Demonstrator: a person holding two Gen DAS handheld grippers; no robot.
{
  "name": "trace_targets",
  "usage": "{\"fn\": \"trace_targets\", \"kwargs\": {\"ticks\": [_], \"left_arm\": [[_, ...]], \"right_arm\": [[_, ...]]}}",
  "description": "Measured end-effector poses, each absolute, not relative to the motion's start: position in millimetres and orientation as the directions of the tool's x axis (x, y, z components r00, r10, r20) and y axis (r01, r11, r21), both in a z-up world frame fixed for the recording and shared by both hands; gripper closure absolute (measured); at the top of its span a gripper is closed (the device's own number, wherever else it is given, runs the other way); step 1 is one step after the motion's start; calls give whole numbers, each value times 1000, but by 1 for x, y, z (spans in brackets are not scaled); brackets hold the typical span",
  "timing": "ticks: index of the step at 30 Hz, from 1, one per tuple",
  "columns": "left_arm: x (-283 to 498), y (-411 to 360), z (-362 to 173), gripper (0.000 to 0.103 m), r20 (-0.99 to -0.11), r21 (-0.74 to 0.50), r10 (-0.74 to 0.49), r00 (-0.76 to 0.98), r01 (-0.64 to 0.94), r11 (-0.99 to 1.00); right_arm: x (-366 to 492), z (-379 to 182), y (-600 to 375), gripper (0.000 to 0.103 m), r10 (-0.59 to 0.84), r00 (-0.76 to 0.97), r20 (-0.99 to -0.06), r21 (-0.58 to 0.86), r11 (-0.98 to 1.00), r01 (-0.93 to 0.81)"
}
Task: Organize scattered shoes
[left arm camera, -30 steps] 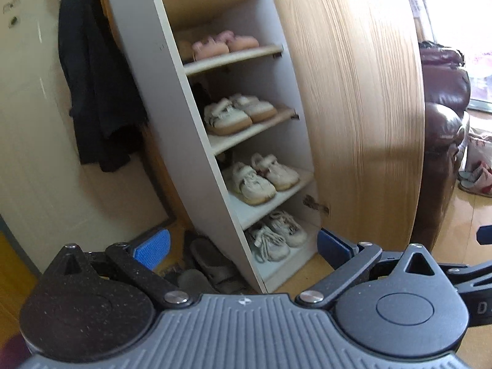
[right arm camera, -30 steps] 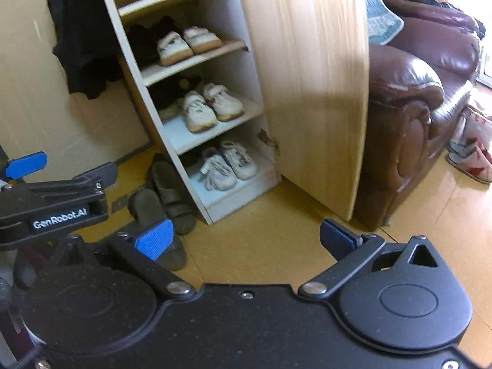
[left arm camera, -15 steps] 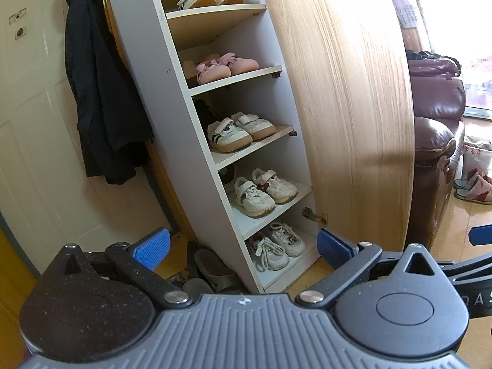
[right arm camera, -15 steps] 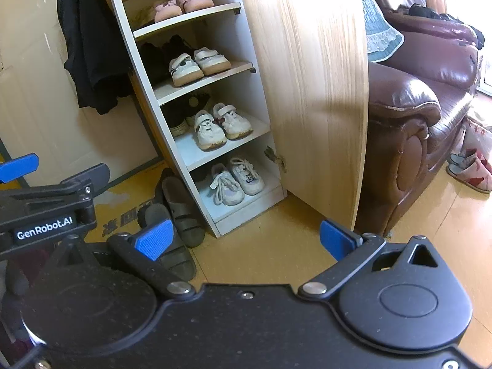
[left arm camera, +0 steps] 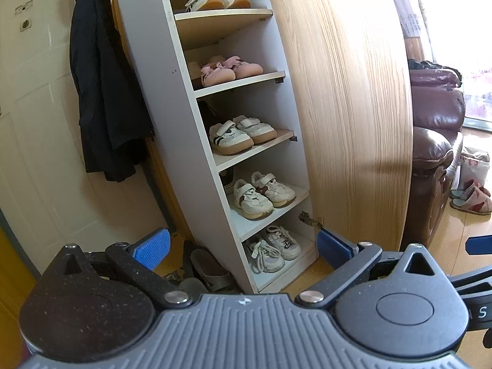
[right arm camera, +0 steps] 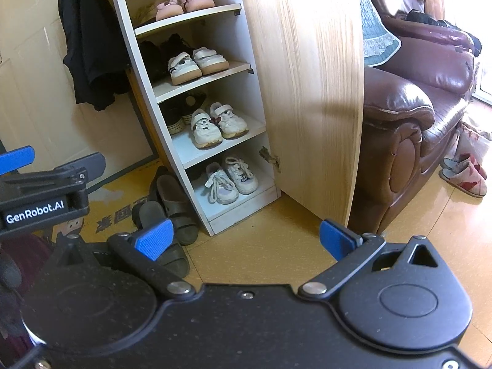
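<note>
Shoe cabinet (right arm camera: pixel 172 98), door swung wide: five pairs shelved. Left gripper (left arm camera: pixel 243 246) and right gripper (right arm camera: pixel 243 240), both spread, empty, now drawn farther back. Dark slippers (right arm camera: pixel 172 206) remain on the floor left of it; shelving looks done.

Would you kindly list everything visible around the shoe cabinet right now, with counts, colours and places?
shoe cabinet: one, white, door open
cabinet door: one, light wood, swung right
orange-soled sneakers: one pair, white, top visible shelf
pink shoes: one pair, next shelf down
strap sneakers: one pair, white, tan soles, shelf below
worn sneakers: one pair, off-white, shelf below
laced sneakers: one pair, white, bottom shelf
sandals: dark, on floor left of cabinet
jacket: one, black, hanging left
sofa: one, maroon leather, right
slippers: one pair, red-patterned, by sofa
left gripper: jaws open, empty
right gripper: jaws open, empty
</note>
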State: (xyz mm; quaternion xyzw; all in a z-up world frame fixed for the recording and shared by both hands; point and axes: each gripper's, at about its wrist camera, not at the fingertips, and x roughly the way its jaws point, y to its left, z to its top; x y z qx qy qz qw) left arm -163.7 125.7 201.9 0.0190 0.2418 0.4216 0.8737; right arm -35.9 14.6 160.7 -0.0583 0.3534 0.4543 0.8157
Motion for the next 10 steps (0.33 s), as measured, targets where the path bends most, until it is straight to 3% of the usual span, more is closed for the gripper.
{"fn": "trace_targets", "kwargs": {"ticks": [10], "left_arm": [[-171,129,204,1,-402,221,746,530,-735,641]], "right_arm": [[-40,164,16,0,707,336,-622,223,572,-790]]}}
